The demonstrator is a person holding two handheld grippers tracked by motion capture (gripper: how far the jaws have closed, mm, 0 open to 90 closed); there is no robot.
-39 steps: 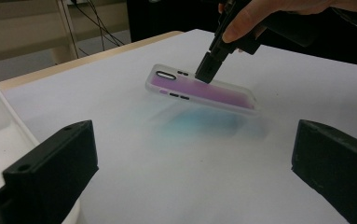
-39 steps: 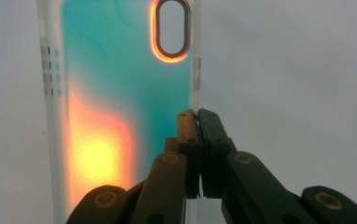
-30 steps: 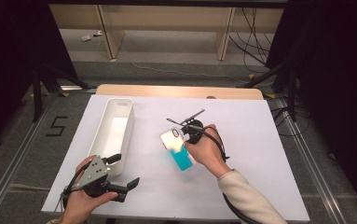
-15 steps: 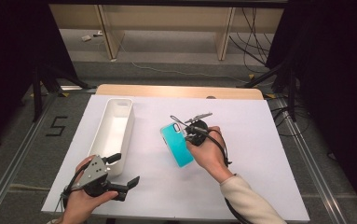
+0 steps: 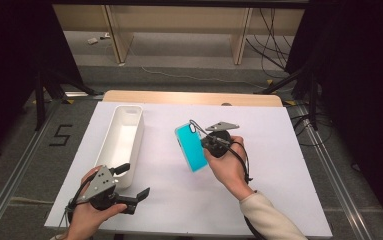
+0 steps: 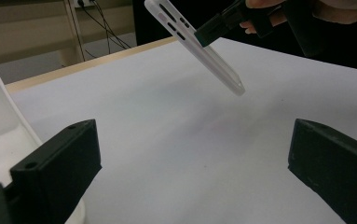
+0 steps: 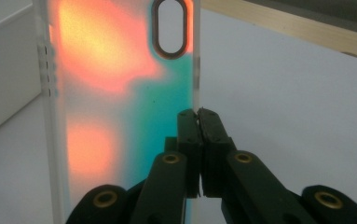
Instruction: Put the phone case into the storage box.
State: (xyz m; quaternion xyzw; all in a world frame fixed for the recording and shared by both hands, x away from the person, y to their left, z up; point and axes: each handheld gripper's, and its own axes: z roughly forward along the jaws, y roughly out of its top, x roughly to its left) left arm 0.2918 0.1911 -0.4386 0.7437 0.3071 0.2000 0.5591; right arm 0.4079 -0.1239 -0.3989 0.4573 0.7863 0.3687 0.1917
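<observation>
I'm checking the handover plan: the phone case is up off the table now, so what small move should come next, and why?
Probably carry the phone case left toward the white bin. The right hand-held gripper is shut on the case's edge and holds it clear of the table; the bin looks empty, and the left hand-held gripper waits open beside it.

Translucent glossy plastic phone case (image 7: 120,93), matt white table sheet (image 5: 279,150), smooth white plastic tray (image 5: 121,142)

A lab: dark curtains (image 5: 9,60), metal rails (image 5: 9,185), taped floor number (image 5: 61,135).
</observation>
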